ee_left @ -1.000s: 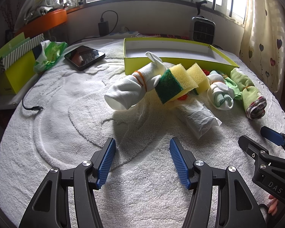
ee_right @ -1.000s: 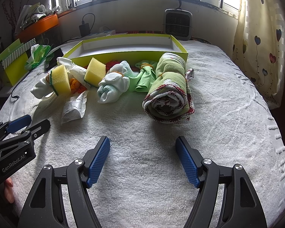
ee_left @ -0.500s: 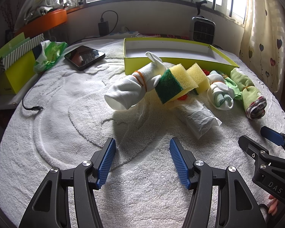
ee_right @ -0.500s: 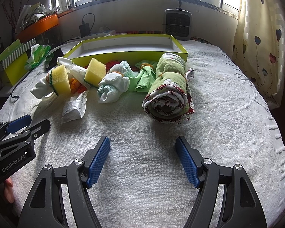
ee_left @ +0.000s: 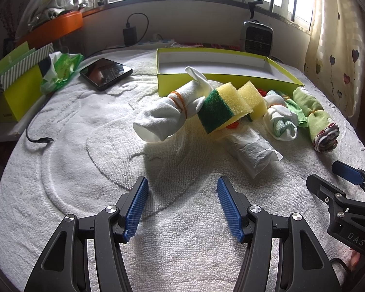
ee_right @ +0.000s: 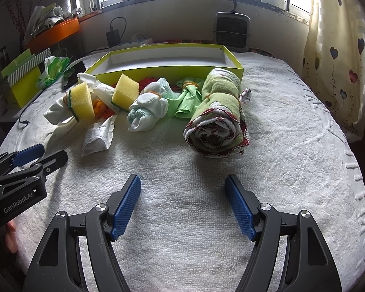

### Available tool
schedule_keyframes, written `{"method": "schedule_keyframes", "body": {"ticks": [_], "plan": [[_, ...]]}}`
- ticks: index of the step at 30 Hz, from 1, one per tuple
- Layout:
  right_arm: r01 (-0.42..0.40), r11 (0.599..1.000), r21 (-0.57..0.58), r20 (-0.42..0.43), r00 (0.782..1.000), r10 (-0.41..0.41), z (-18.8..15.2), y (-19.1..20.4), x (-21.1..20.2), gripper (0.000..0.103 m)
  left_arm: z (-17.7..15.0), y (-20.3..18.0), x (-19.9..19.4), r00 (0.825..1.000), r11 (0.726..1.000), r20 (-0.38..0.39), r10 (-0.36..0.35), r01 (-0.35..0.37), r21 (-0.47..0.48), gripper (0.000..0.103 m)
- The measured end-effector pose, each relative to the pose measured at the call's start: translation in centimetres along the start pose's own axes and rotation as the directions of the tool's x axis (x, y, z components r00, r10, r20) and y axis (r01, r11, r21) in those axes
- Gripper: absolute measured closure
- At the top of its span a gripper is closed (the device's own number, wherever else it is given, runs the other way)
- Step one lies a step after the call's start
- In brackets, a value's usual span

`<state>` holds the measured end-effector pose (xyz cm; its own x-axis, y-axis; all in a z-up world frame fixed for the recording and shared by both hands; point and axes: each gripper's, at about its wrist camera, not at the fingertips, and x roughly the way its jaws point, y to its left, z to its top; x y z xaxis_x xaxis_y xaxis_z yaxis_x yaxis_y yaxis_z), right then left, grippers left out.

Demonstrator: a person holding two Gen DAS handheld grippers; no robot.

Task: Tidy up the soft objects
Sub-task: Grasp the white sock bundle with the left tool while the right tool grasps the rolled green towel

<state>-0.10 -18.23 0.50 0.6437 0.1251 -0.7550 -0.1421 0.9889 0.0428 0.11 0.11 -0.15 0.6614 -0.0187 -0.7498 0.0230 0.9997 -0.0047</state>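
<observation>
Left wrist | left tongs (ee_left: 181, 206) agape, empty | right tongs (ee_right: 182, 205) likewise

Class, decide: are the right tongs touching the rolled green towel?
Apart. The right wrist view shows bare white bedspread between the open right tongs and the rolled green towel.
</observation>
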Motion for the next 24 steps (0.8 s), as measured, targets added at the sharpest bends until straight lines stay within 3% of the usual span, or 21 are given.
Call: {"method": "schedule_keyframes", "body": {"ticks": [6, 10, 24], "plan": [[-0.028, 0.999, -0.018, 0.04, 0.999, 0.029, 0.3, -0.6, -1.0, 0.031, 0.7, 1.3, -0.2, 0.998, 0.998, -0.022, -0.064, 0.064, -0.004, 0.044], [-0.065, 0.998, 0.013, 0.092, 0.994, 0.064, 1.1, -1.8, -2.1, 0.031, 1.2, 2.2, -0.7, 0.998, 0.998, -0.011, -0.068, 0.068, -0.016, 0.044], [-0.001, 0.995, 0.104, 0.117, 0.993, -0.011, 4.9, -5.0, -1.1, 0.031, 6.6, 4.9, 0.4, 0.993, 0.993, 0.02, -0.114, 0.114, -0.016, 0.044]]}}
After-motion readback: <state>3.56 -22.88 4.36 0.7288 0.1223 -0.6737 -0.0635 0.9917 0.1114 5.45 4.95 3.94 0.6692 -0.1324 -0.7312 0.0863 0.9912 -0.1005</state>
